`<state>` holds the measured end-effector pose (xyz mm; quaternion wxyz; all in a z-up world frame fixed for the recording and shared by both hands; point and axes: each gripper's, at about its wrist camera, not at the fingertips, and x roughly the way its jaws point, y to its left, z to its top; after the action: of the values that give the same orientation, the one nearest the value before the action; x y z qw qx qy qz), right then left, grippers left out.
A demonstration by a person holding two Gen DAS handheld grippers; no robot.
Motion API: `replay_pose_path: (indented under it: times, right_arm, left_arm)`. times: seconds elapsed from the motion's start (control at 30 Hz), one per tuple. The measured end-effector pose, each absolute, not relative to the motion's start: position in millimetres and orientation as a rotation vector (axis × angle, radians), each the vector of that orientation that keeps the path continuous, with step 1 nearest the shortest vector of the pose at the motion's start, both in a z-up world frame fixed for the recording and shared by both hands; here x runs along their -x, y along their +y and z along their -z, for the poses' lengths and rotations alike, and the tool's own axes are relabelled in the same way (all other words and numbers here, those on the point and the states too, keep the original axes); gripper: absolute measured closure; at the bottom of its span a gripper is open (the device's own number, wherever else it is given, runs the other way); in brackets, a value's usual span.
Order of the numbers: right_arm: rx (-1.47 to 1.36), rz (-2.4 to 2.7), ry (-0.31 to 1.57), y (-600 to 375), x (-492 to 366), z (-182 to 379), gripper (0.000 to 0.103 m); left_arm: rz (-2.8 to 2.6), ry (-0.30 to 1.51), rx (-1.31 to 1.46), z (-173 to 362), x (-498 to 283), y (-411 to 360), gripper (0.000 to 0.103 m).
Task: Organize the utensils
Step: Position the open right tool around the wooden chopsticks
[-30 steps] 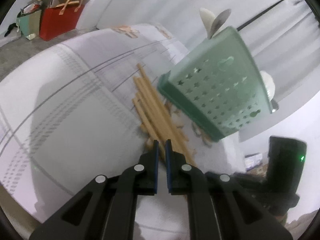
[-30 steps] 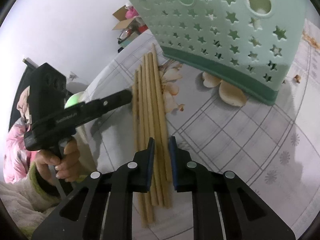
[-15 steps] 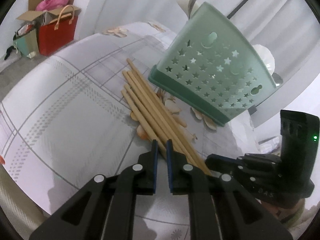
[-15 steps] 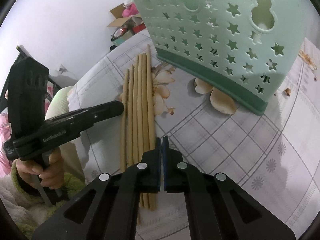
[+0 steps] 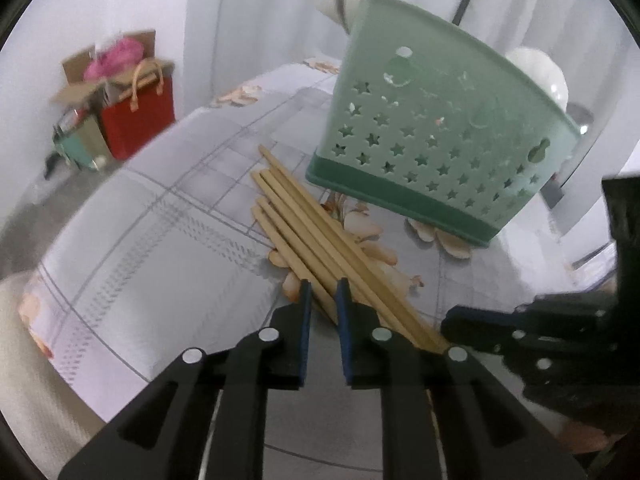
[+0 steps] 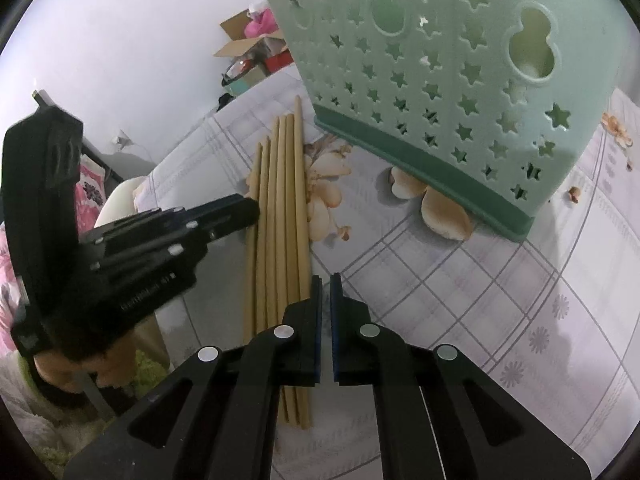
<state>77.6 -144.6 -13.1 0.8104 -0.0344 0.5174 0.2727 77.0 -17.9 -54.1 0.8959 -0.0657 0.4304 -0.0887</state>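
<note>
**Chopsticks bundled flat, neither gripper holding yet**

Bundle of pale wooden chopsticks (image 6: 280, 216) lies flat on the grid-and-flower tablecloth (image 6: 500, 280), tips toward 12 o'clock, just beside the mint-green star-perforated plastic caddy (image 6: 432, 80) at 1 o'clock, likely staged for loading. Left gripper (image 5: 322, 294) poised over the bundle's near ends, jaws just been opening, a narrow gap, one stick seemingly between, not pinched. Right gripper (image 6: 325, 284) at the bundle's right edge, jaws just parted slightly, empty. White spoons (image 5: 332, 0) already stand in the caddy.
</note>
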Motion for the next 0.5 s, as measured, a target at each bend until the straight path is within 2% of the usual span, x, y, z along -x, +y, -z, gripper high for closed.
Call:
replay_pose_path:
  times: [0.2,0.5]
  right_arm:
    - [0.045,-0.582,1.088,-149,-75,7,0.096]
    - [0.053,-0.594,1.057,-149,-85,-3,0.083]
  left_arm:
    - [0.128,0.854,0.000,57,-73,-28,0.090]
    - [0.113,0.831,0.018,58,-71,-21,0.093]
